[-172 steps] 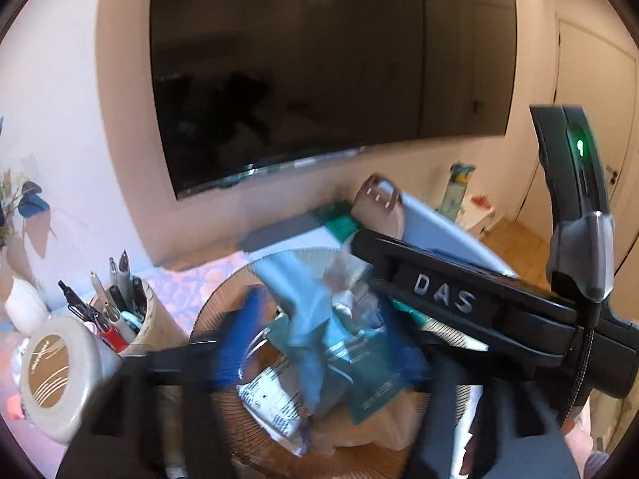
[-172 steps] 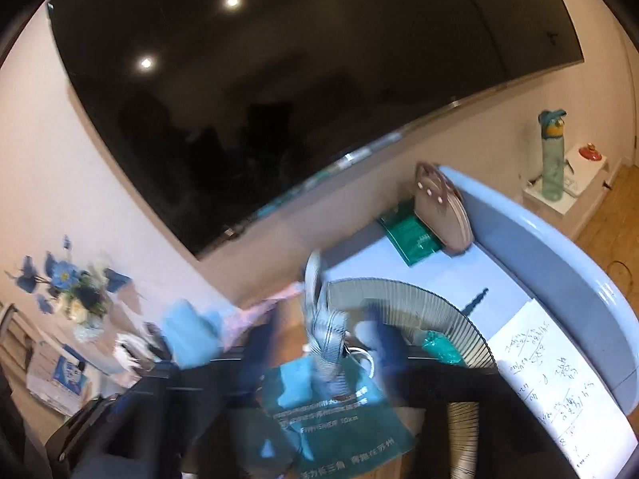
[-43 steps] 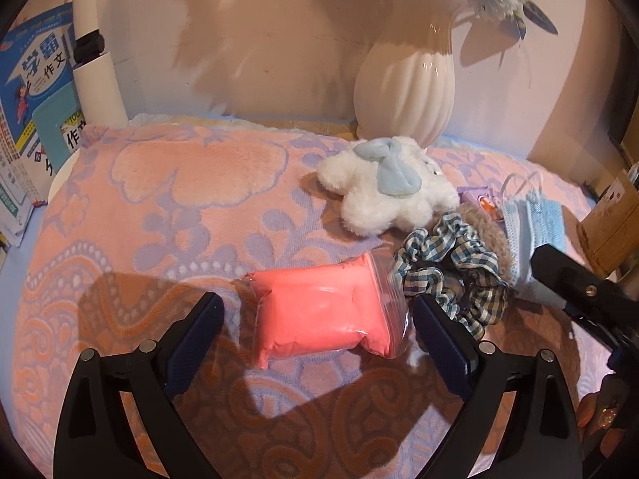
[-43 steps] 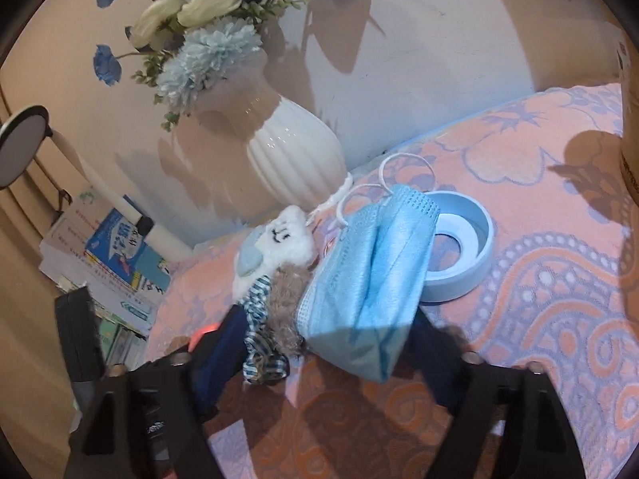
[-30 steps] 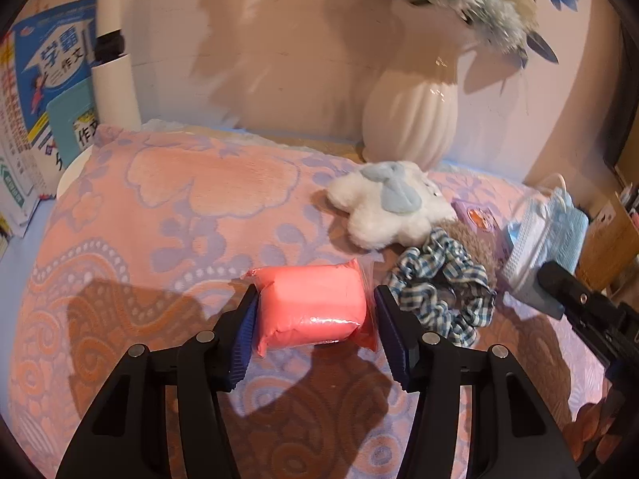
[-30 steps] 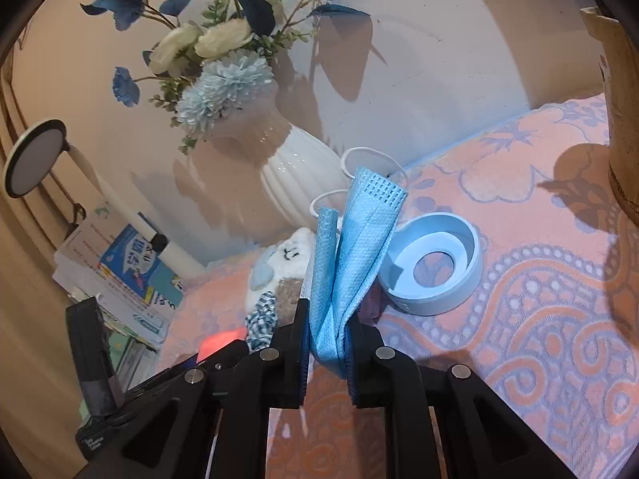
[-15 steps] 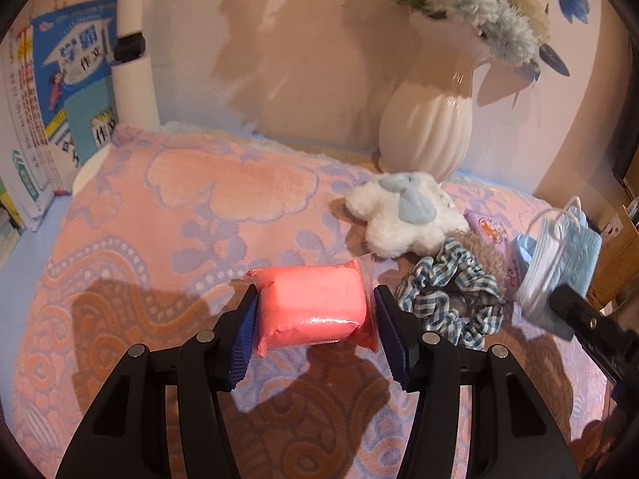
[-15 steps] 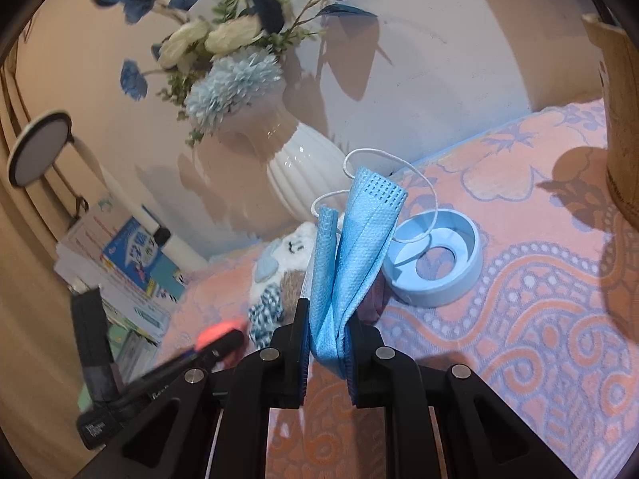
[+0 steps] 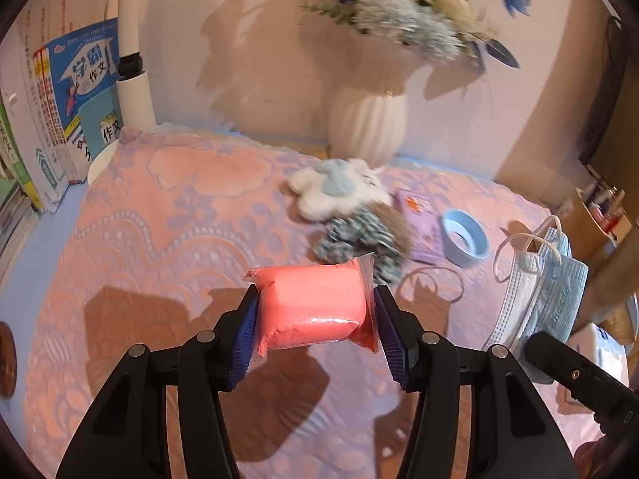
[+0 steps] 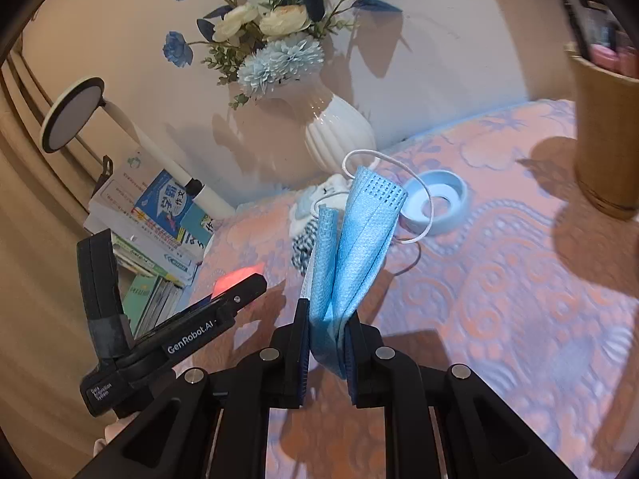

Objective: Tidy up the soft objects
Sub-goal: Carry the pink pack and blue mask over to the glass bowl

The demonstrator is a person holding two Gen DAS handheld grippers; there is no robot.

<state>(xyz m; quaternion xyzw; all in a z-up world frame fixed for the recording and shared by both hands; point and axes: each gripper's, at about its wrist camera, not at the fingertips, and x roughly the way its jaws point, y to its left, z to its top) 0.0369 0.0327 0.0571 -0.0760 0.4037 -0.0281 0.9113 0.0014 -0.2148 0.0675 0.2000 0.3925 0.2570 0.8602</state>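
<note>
Left wrist view: the left gripper (image 9: 315, 315) sits at lower centre, its blue pads clamped on the two ends of a pink bagged block (image 9: 313, 309), which is held clear above the patterned pink blanket (image 9: 167, 231). Behind the block, at mid-frame, lie a checked scrunchie (image 9: 359, 239) and a white plush toy (image 9: 339, 191), touching each other, with a small purple packet (image 9: 423, 223) and a light blue ring (image 9: 465, 237) just to their right. A white ribbed vase (image 9: 367, 127) of flowers stands at upper centre against the wall; books (image 9: 60, 111) lean at the far left. At the right edge the blue face mask (image 9: 547, 291) hangs up from the other gripper's tip

Right wrist view: the right gripper (image 10: 327, 343) at lower centre is clenched tight on the folded mask (image 10: 351, 247), whose ear loops (image 10: 399, 183) curl over the ring (image 10: 439, 199) behind. The left gripper's body (image 10: 191, 339) crosses the lower left, the pink block (image 10: 235, 275) showing at its tip. A tan cup (image 10: 607, 131) stands at the right edge, a round lamp (image 10: 72, 113) at upper left
</note>
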